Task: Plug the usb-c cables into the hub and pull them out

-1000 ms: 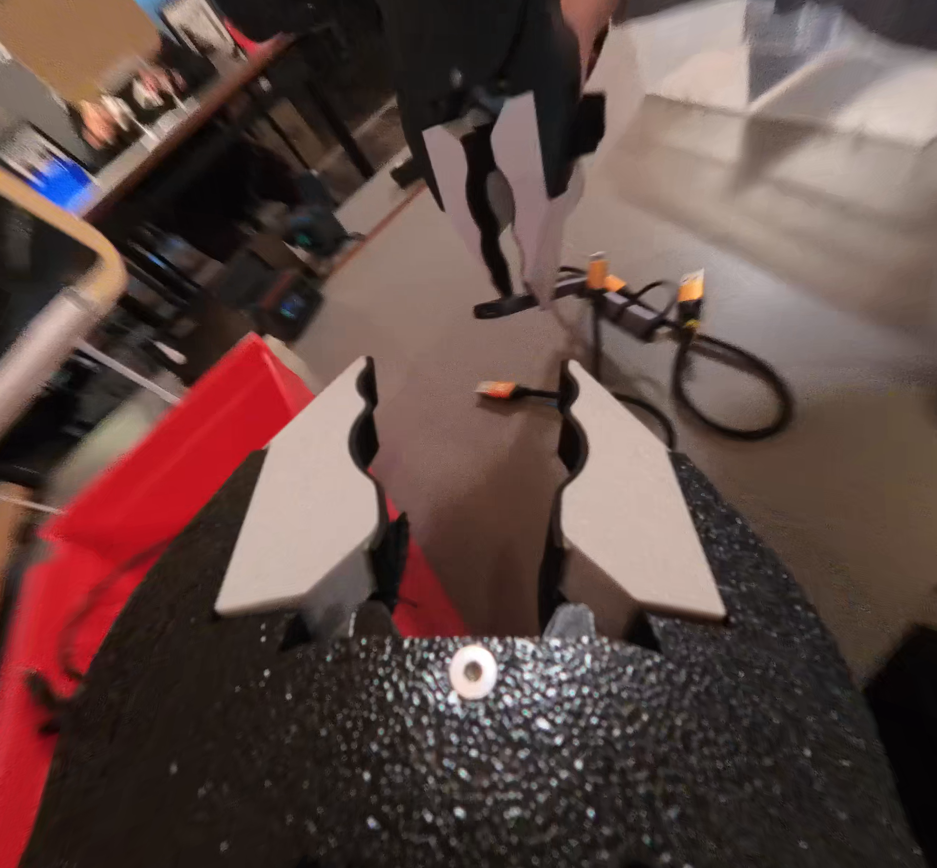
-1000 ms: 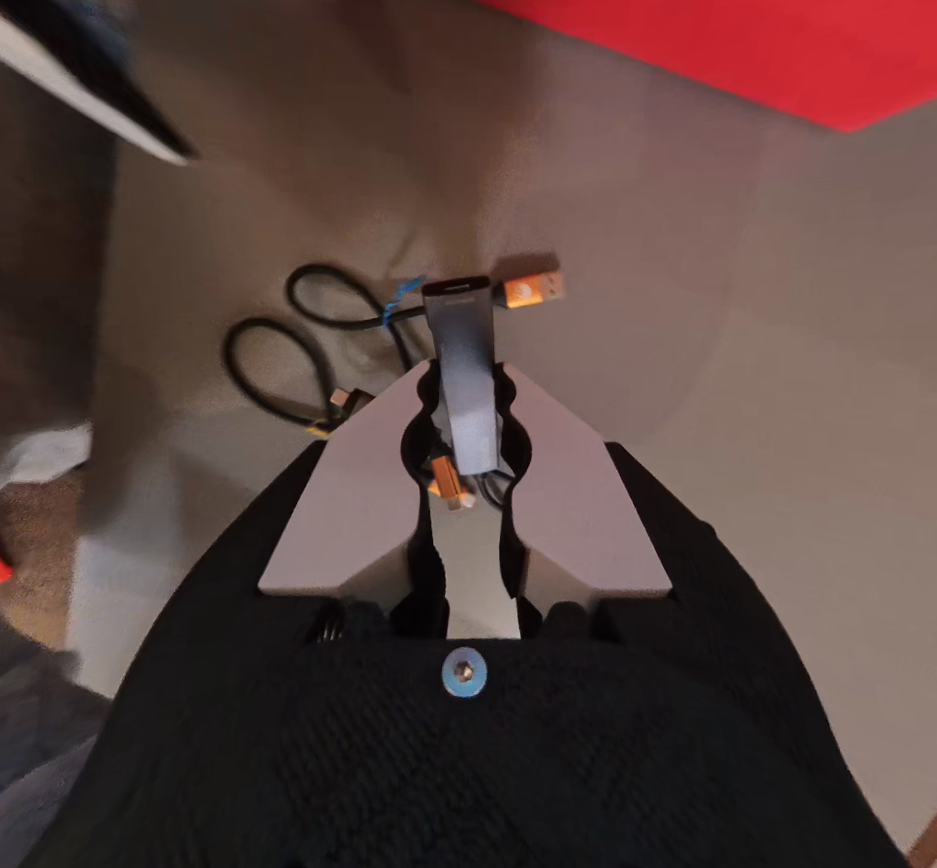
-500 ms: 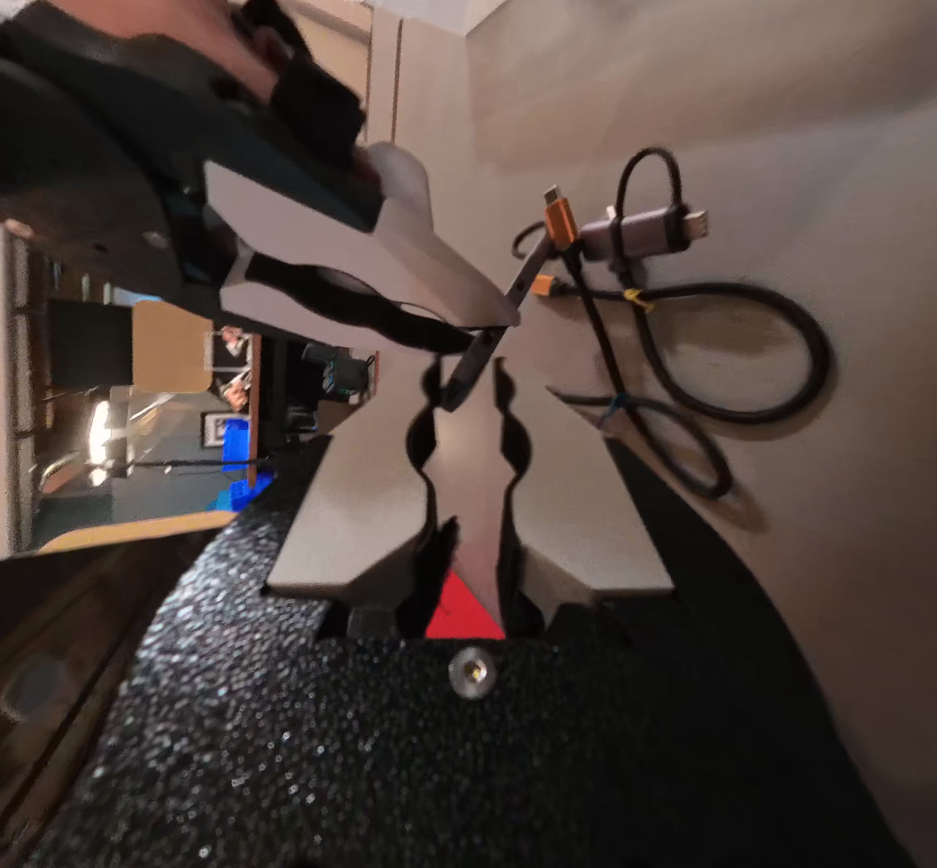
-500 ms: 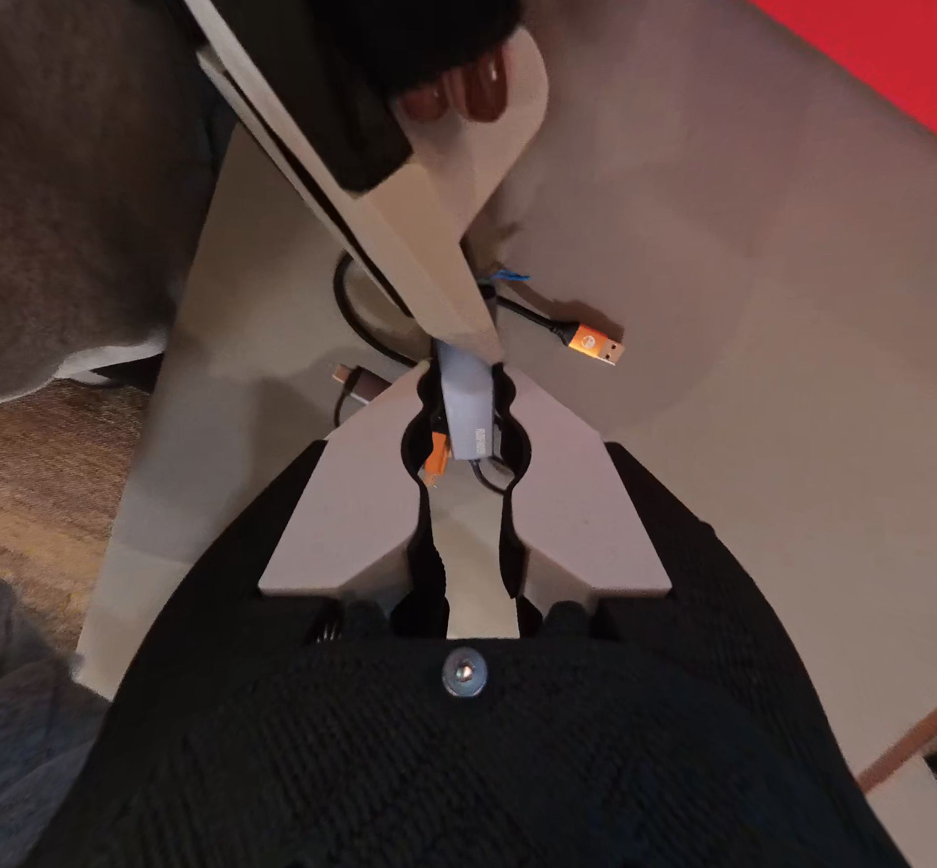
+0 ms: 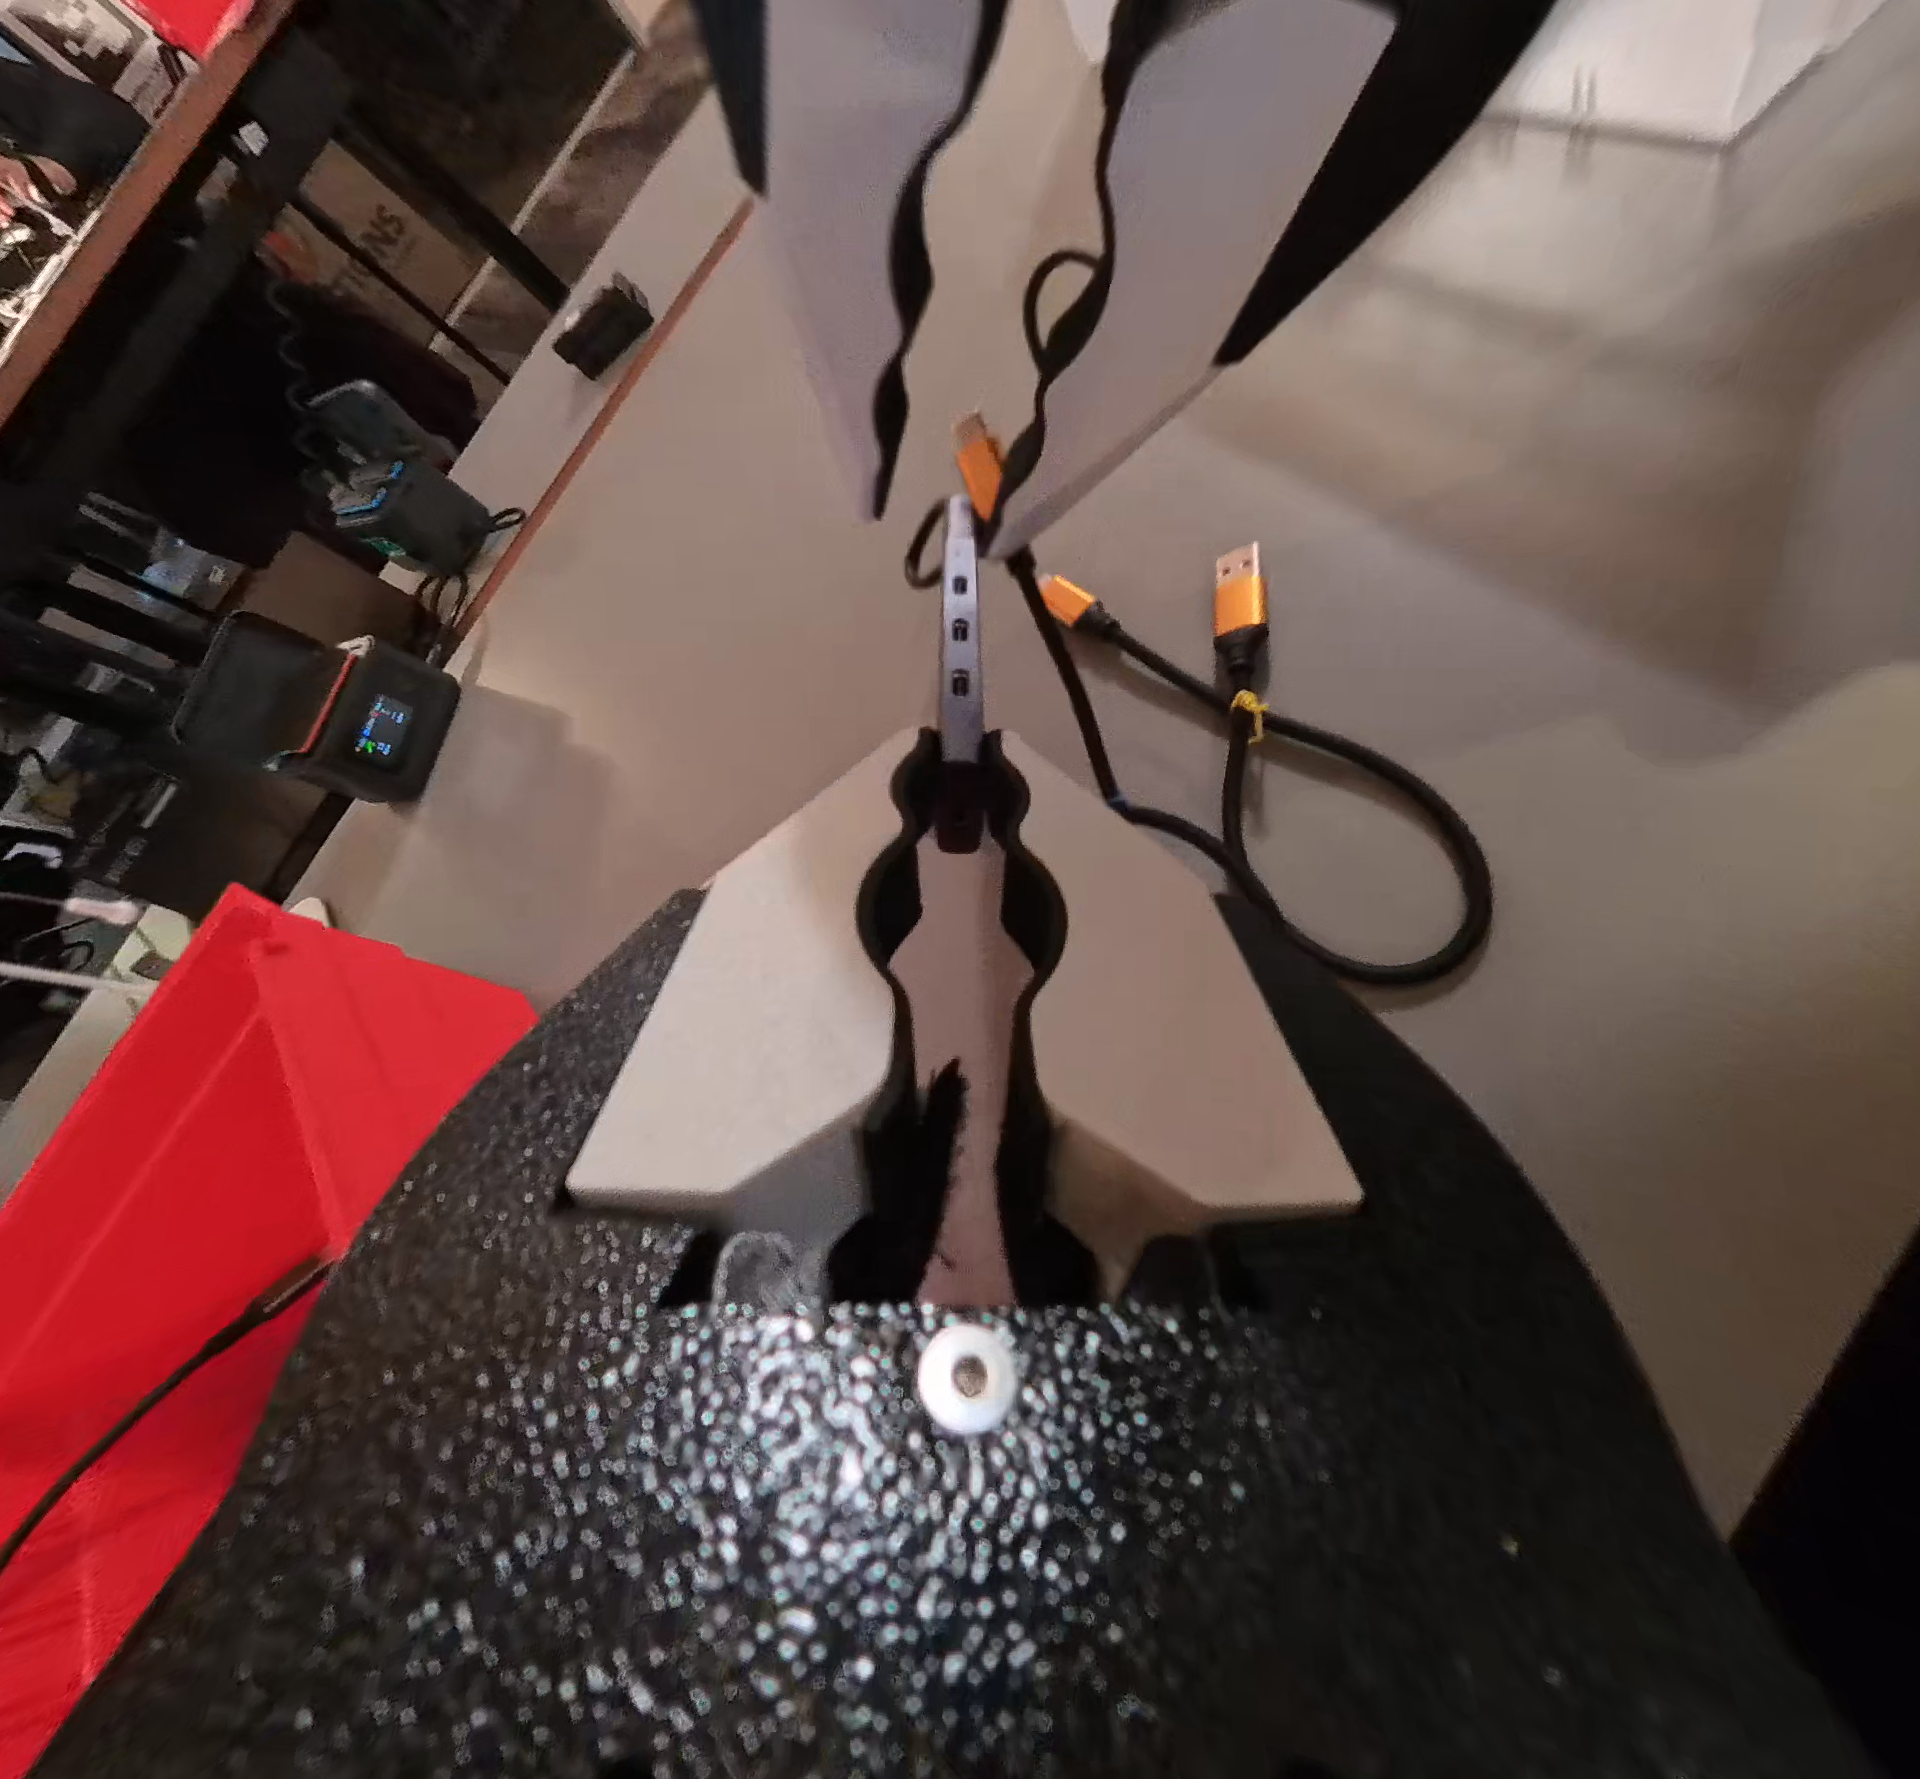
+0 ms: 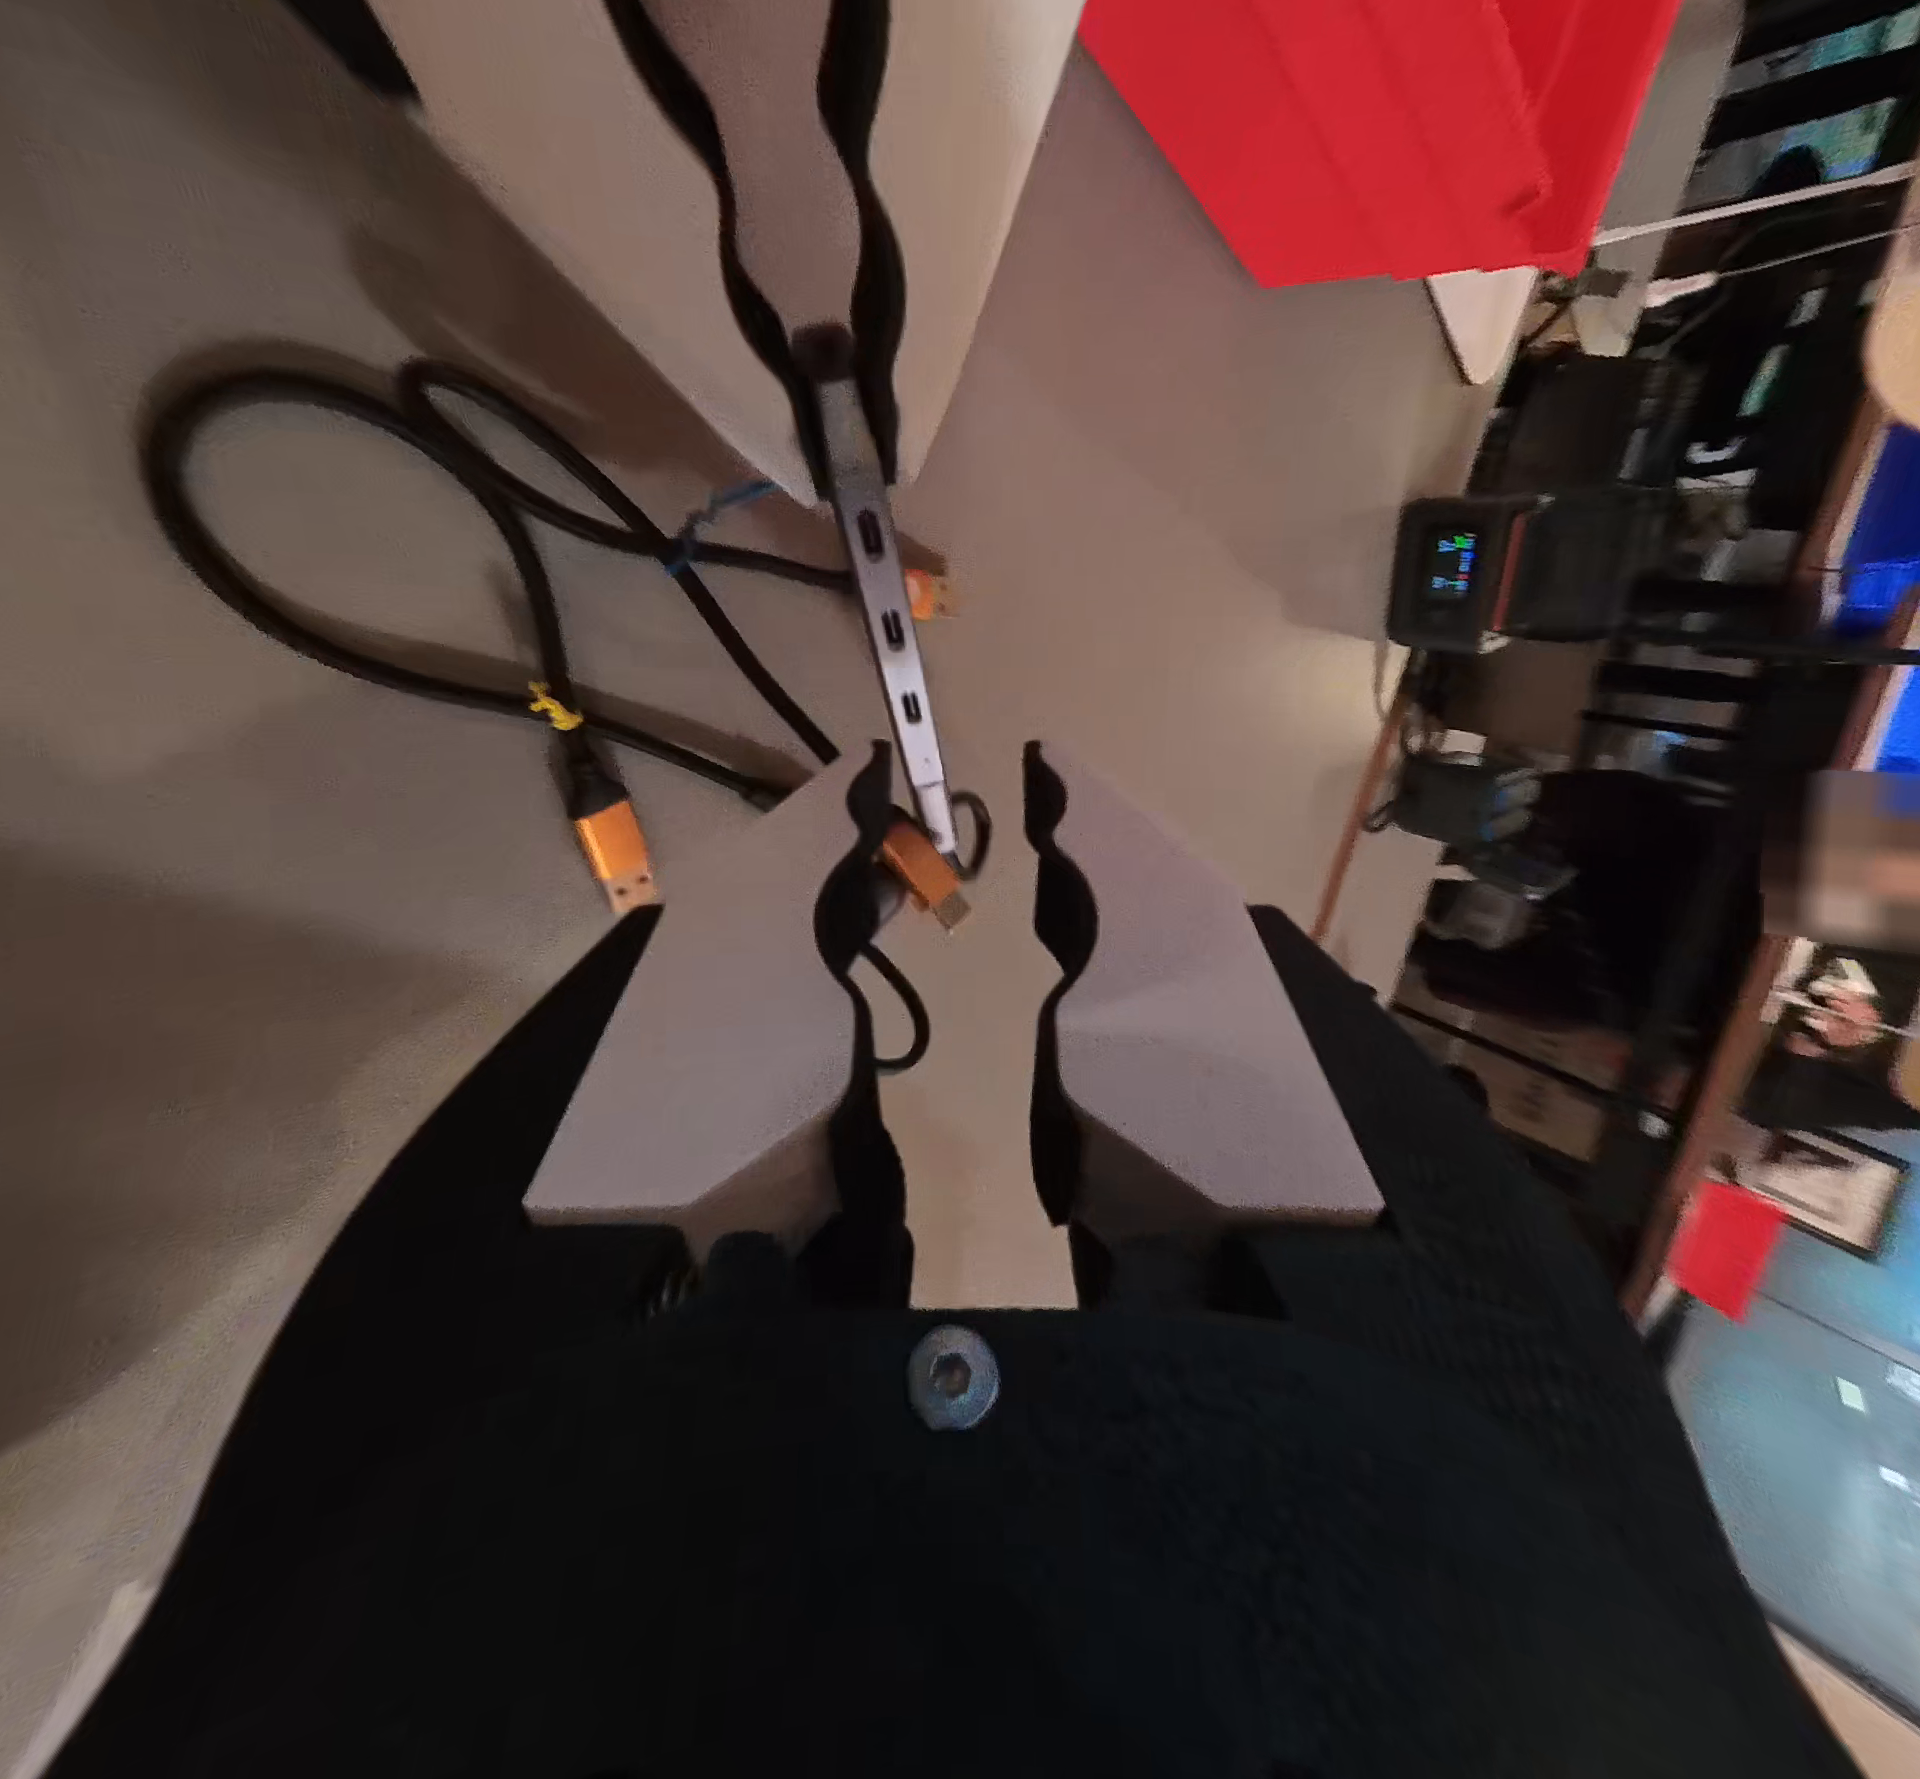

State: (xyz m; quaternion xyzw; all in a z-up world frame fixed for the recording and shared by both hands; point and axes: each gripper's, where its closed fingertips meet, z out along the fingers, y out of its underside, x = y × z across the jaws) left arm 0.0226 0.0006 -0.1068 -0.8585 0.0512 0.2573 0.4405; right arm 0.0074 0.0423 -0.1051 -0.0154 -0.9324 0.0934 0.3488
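My left gripper [image 5: 958,753] is shut on one end of the slim grey hub [image 5: 961,628], which stands on edge above the table and shows a row of small ports. My right gripper [image 6: 954,753] faces it from the other end with its jaws apart around the hub's end [image 6: 896,628]. The orange plug [image 6: 920,872] on the hub's short tail sits between the right fingers. In the left wrist view this plug [image 5: 977,472] shows between the right gripper's [image 5: 935,524] fingers. Two black cables with orange plugs [image 5: 1238,597] [image 5: 1070,599] lie loose on the table.
A red bin [image 5: 208,1106] stands at the table's left, also in the right wrist view [image 6: 1351,67]. A black box with a small lit screen [image 5: 332,721] sits past the table edge [image 5: 582,441]. The looped cables [image 6: 343,503] lie beside the hub. Left tips to right tips: about 5 centimetres.
The left gripper swung in and shut on the hub's free end. The right gripper, which was shut on the hub, has opened its jaws.
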